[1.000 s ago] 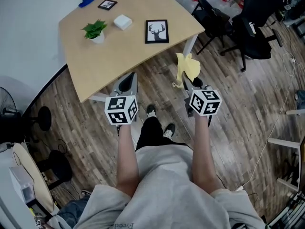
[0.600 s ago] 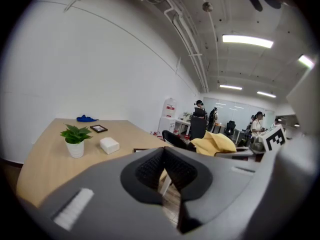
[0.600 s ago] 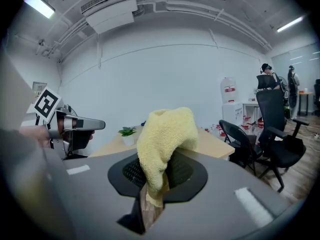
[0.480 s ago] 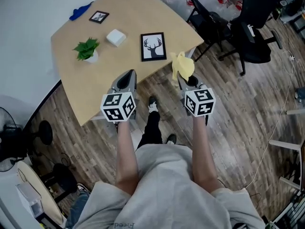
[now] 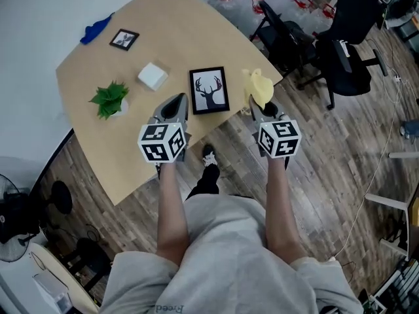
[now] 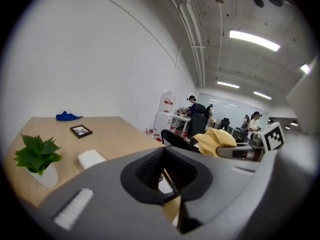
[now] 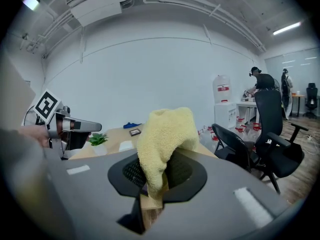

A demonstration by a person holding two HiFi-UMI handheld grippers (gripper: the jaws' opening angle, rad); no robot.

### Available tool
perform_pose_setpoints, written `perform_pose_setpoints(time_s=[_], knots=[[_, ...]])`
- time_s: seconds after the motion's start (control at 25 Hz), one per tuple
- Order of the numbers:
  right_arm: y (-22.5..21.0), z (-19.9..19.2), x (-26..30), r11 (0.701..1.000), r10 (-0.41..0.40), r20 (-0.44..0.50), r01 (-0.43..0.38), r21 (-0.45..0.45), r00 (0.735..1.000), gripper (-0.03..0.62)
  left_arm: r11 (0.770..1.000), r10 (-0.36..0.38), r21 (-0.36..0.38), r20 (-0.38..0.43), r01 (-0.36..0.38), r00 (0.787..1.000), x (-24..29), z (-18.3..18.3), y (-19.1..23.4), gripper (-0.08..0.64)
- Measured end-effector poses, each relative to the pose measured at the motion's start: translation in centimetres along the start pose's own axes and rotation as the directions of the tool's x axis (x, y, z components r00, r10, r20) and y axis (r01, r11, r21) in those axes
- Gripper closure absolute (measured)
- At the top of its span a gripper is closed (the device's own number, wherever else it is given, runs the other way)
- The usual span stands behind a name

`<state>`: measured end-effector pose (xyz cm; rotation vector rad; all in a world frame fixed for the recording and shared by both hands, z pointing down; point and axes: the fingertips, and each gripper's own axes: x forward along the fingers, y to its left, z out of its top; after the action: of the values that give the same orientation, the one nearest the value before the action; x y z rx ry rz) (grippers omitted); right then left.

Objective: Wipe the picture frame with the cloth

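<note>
R gripper (image 5: 256, 103) clamps cloth (image 5: 258, 86); plant (image 6: 36, 153) in pot (image 6: 44, 176).

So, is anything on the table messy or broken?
Nothing looks spilled or broken. The deer picture frame lies flat and the plant stands upright. The only untidy bit is a blue cloth crumpled at the table's far edge. The yellow cloth is clamped in the right gripper's jaws.
</note>
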<state>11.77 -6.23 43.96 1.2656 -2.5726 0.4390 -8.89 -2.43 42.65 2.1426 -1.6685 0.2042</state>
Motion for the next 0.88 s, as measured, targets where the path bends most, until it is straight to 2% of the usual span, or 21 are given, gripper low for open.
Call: perform_pose_setpoints(time_s=[0.2,0.44,0.68,0.88], knots=[[-0.7,1.1,5.0,1.0,0.001,-0.029,-0.001,0.009,1.0,0.543,0.997,-0.045,0.057,-0.078,0.05,0.996,4.0,0.3,2.9,0.508],[-1.2,1.3,9.2,0.999,-0.027,-0.029,0.028,0.028,0.999,0.545,0.985,-0.128,0.092,-0.202,0.149,0.971,6.9,-3.4,5.6,0.508],[-2.5,0.0,11.9,0.997,-0.069,-0.084,0.07,0.012,0.994,0.544,0.936,-0.238,0.176,-0.326,0.306,0.915,8.4,-7.6,5.7,0.508],[-3.2,-2.9,12.9,0.998,-0.067,-0.177,0.067,-0.004,0.982,0.543,0.882,-0.281,0.239,-0.425,0.406,0.86,10.9,-11.4,5.9,0.508]])
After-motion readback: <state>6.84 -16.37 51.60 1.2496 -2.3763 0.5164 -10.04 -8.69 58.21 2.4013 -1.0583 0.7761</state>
